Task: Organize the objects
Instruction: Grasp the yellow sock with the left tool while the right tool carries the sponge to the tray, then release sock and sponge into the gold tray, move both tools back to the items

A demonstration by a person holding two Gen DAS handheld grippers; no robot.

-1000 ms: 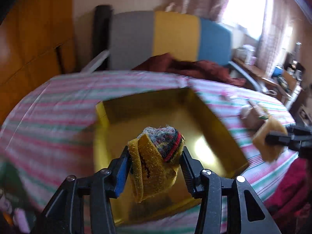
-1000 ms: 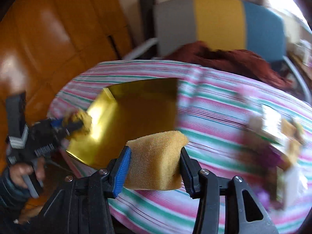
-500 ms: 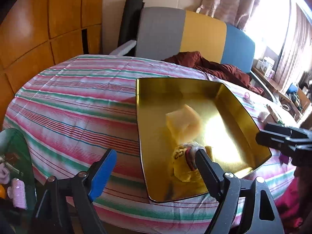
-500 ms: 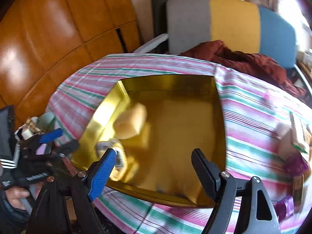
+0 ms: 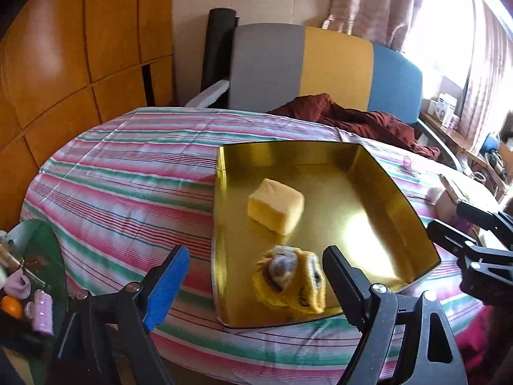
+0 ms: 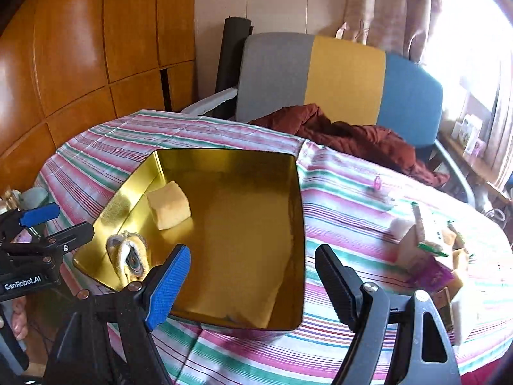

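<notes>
Both claws stand empty with jaws spread wide: left gripper low at the near edge of the gold tin, right gripper above the tin's near right corner. Inside the tin lie 2 items: a yellow sponge resting flat on the floor near the left wall, and a rolled yellow sock at the near-left corner, just beyond the left claw. Their position suggests the tin serves as the collecting bin. More clutter sits on the striped tablecloth to the right, well apart from the tin, probably awaiting sorting.
</notes>
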